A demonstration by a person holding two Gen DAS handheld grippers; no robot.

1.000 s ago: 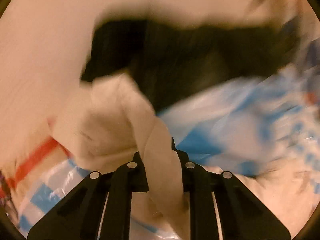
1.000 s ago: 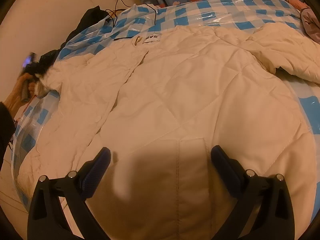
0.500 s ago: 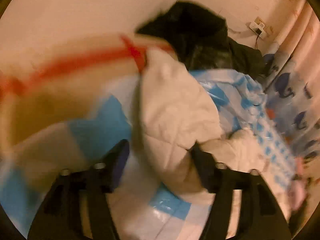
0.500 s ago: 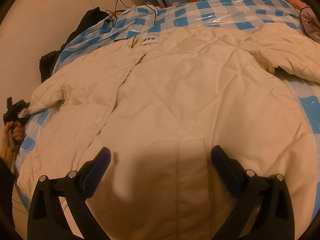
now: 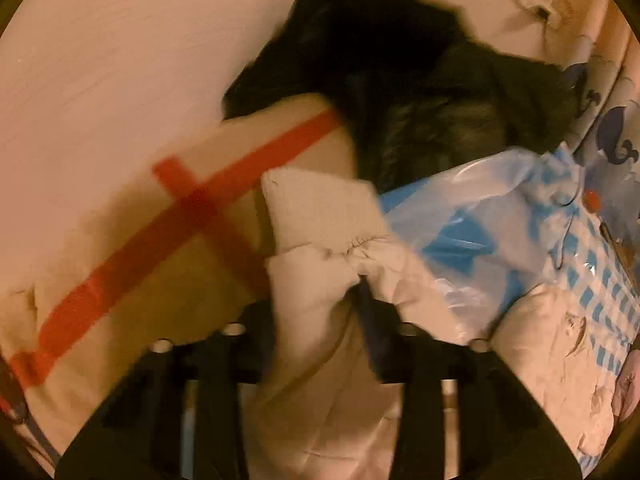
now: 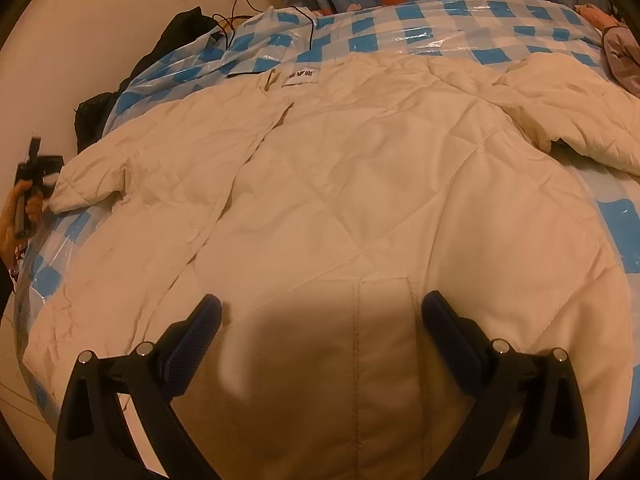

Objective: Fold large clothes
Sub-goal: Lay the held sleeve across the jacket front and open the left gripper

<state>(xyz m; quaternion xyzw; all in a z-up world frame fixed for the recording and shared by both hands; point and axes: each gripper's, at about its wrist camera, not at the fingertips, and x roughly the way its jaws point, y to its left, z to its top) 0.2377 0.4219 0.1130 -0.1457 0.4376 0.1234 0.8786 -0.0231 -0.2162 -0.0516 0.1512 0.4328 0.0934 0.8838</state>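
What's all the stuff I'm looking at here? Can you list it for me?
quilted jacket: one, cream, spread flat over the bed
sleeve cuff: one, cream, at the bed's edge, pinched in the left gripper
plastic sheet: one, blue and white check, covering the bed under the jacket
dark clothes: one heap, black, on the floor beside the bed
cardboard box: one, tan with red tape, on the floor
cables: several, dark, trailing from a wall socket
left gripper: black, shut on the cuff
right gripper: black, open, hovering over the jacket hem
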